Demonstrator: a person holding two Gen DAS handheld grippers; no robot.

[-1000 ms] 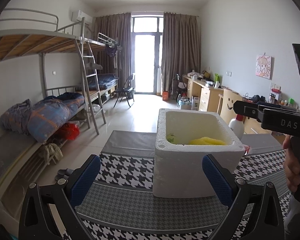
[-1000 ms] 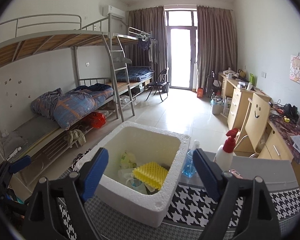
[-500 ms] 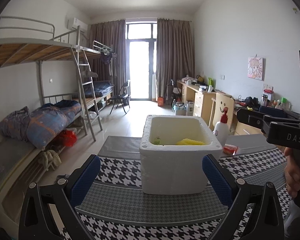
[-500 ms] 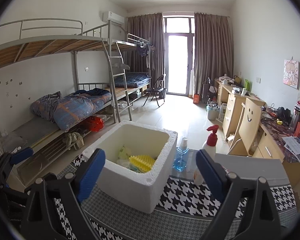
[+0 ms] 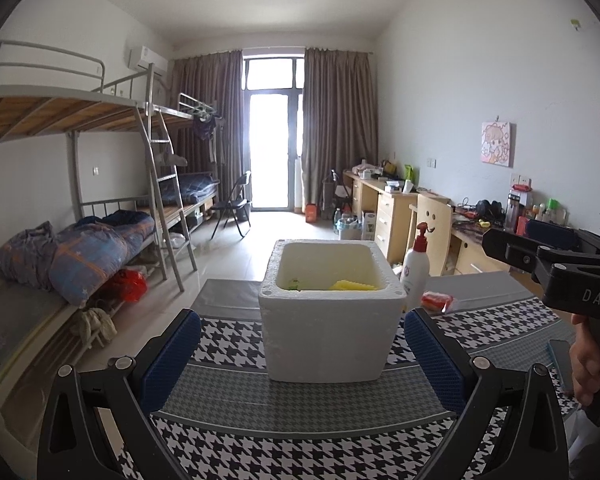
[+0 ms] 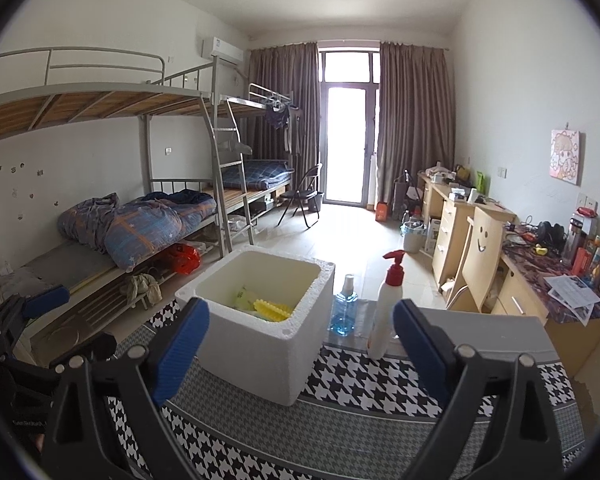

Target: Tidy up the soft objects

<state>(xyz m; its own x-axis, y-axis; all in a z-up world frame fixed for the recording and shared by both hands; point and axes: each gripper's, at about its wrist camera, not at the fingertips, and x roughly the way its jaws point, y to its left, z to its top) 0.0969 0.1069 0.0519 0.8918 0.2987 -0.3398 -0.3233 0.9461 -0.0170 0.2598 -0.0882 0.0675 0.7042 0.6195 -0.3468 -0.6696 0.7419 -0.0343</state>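
A white foam box (image 5: 330,340) stands on the houndstooth tablecloth (image 5: 300,432); it also shows in the right wrist view (image 6: 260,356). Inside lie a yellow ridged sponge (image 6: 273,309) and a pale green soft item (image 6: 242,295); the sponge's top also shows in the left wrist view (image 5: 352,286). My left gripper (image 5: 300,364) is open and empty, in front of the box. My right gripper (image 6: 300,356) is open and empty, in front of the box's right corner. The right gripper's body (image 5: 560,276) shows at the right of the left wrist view.
A white pump bottle with a red top (image 6: 386,312) and a blue spray bottle (image 6: 344,312) stand right of the box. A red packet (image 5: 438,301) lies on the table behind the box. A wooden chair (image 6: 480,256) and desk stand beyond the table.
Both grippers have drawn back from the foam box and tilted up. The box now looks smaller and farther off. Both stay open and empty.
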